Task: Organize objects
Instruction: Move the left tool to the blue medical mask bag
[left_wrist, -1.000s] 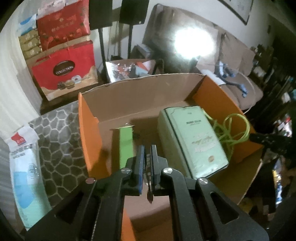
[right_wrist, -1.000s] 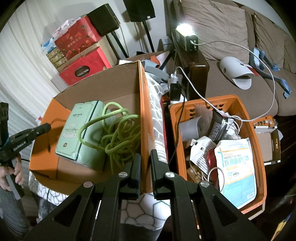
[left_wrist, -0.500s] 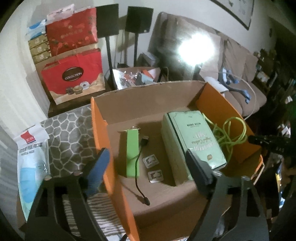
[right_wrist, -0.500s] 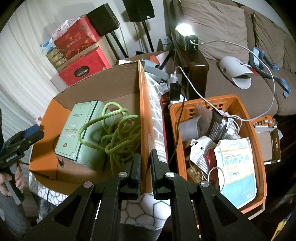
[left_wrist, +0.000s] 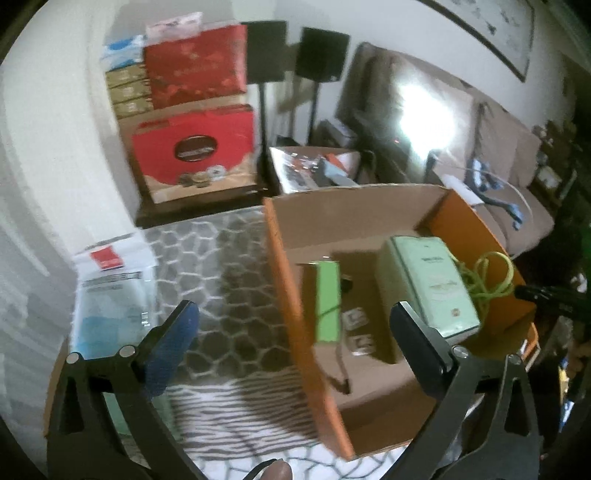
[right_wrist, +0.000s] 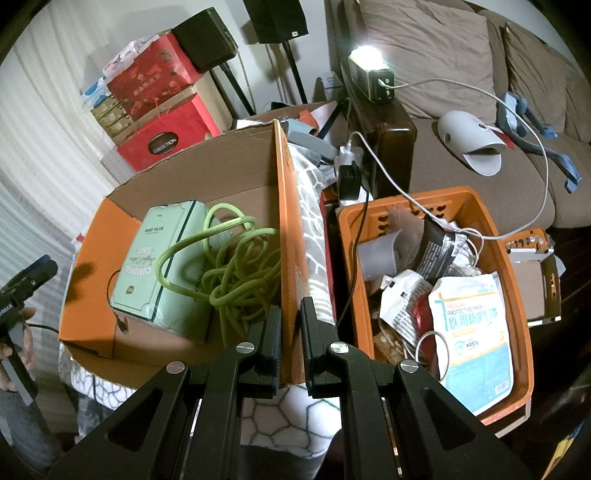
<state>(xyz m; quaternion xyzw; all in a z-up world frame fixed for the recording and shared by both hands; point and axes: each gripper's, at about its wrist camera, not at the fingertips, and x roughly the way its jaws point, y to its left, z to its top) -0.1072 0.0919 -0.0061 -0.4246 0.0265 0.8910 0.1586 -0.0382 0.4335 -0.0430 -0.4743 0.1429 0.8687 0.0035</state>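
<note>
An orange-sided cardboard box (left_wrist: 284, 277) holds a slim green box (left_wrist: 327, 299), a thin black cable (left_wrist: 338, 365), two small white plugs (left_wrist: 356, 328), a pale green tissue pack (left_wrist: 432, 280) and a coiled green cord (left_wrist: 487, 273). My left gripper (left_wrist: 291, 314) hangs above the box's left wall, its jaws opening wide with nothing held between them. My right gripper (right_wrist: 290, 317) is shut on the box's right wall (right_wrist: 286, 221). The tissue pack (right_wrist: 159, 258) and cord (right_wrist: 236, 266) lie just left of it. The left gripper (right_wrist: 29, 280) shows at the far left edge.
An orange basket (right_wrist: 517, 295) full of packets, with a mask pack (right_wrist: 472, 332), stands right of the box. A honeycomb blanket (left_wrist: 221, 277) and a mask packet (left_wrist: 110, 288) lie to the left. Red gift boxes (left_wrist: 192, 147), speaker stands and a sofa (right_wrist: 443, 166) stand behind.
My left gripper went from shut to wide open and drew back to the left, out of the box. The black cable now lies loose in the box. The right gripper has not moved.
</note>
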